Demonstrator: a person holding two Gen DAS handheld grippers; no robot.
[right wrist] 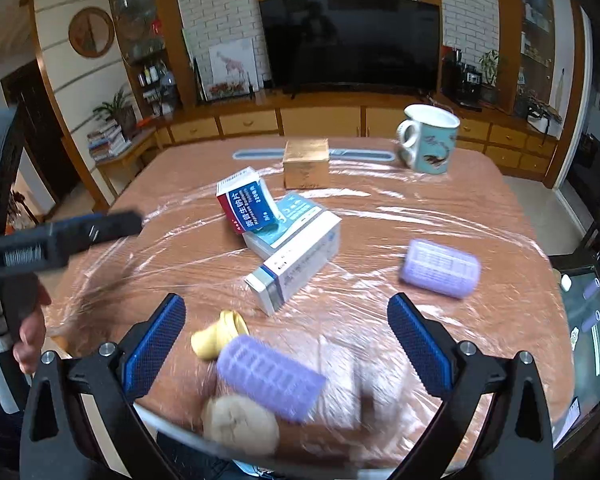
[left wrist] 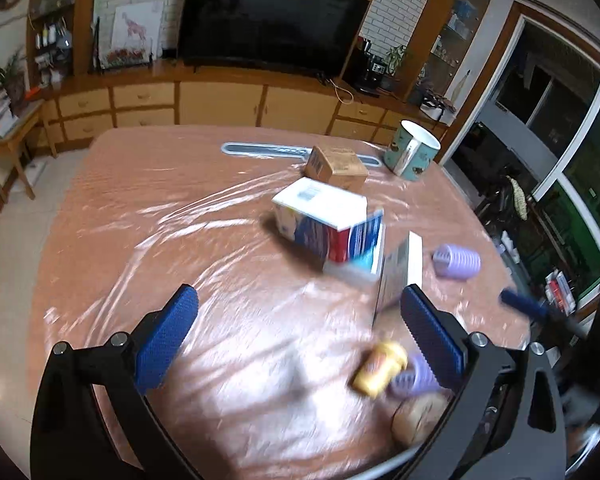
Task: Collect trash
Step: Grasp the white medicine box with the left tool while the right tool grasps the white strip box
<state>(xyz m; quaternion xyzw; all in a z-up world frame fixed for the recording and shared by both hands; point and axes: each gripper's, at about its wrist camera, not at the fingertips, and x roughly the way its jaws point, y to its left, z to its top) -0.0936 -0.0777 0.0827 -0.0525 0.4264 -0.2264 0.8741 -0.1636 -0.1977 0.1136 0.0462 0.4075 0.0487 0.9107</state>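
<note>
The left gripper and the right gripper both hang over the near table edge with blue-padded jaws spread wide and nothing between them. Below lie likely trash: a lilac ribbed plastic roller, a small yellow plastic bottle and a crumpled beige paper wad, clustered near the edge, probably for easy reach. Farther off sit stacked medicine cartons, a second lilac roller, a brown cardboard box and a teal ceramic mug. Clear film covers the wooden table; a dark television stands behind.
</note>
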